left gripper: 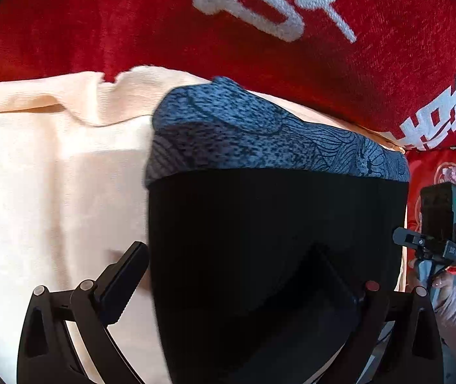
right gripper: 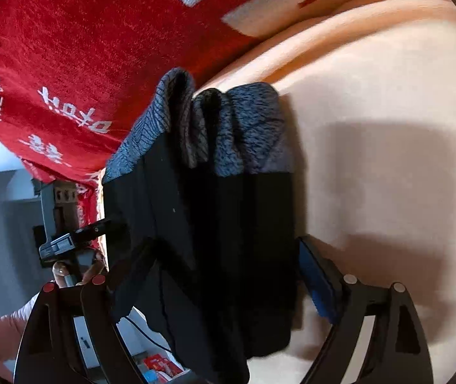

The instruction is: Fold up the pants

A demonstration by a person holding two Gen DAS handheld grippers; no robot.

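Observation:
The pants [left gripper: 276,240] are black with a blue-grey patterned waistband [left gripper: 260,134]. They lie folded on a cream sheet [left gripper: 52,176]. In the left wrist view my left gripper [left gripper: 237,275] is open, its fingers straddling the near end of the pants. In the right wrist view the pants [right gripper: 221,224] lie in stacked layers with the waistband [right gripper: 228,128] at the far end. My right gripper [right gripper: 224,275] is open, one finger on each side of the pants. The other gripper [right gripper: 81,236] shows at the left there.
A red blanket [left gripper: 260,32] with white lettering lies behind the pants; it also shows in the right wrist view [right gripper: 84,48]. A red patterned cushion [left gripper: 452,172] sits at right. The right gripper's body [left gripper: 436,224] and the hand holding it show at the right edge.

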